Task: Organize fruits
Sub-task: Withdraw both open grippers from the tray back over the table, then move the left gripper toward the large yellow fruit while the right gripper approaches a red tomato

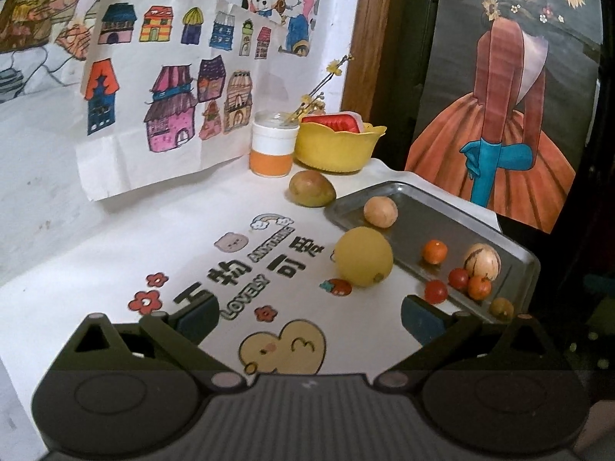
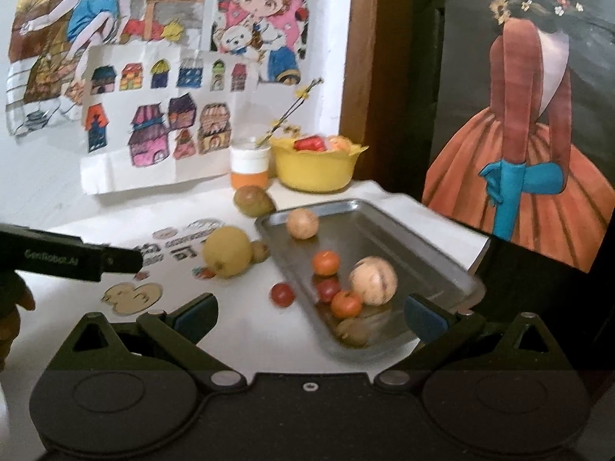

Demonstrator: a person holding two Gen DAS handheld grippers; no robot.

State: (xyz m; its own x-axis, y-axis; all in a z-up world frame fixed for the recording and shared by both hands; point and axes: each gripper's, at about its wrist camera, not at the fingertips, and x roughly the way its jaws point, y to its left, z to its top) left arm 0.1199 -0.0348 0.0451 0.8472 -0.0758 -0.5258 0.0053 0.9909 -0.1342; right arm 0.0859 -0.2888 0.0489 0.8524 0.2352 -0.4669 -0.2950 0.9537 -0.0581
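Both pairs of fingers stand wide apart and carry nothing. The left gripper point(image 1: 307, 317) hovers low over the printed white bench point(image 1: 115, 261), its right fingertip close to a red cherry tomato point(image 1: 435, 291) lying just outside the metal tray point(image 1: 511, 246). The right gripper point(image 2: 309, 317) is poised above the tray's near end point(image 2: 442, 265), tilted down toward the fruit gathered there.

The tray looks to be the collecting place: it already holds two tan round fruits, two small oranges and a dark red one (with a dull brownish piece at the near end). Still out on the bench are the yellow lemon point(image 1: 363, 255), touching the tray's edge, and the green-brown mango point(image 1: 311, 188) near the yellow bowl point(image 1: 338, 148). My guess is the open fingers are ready for the next pick.
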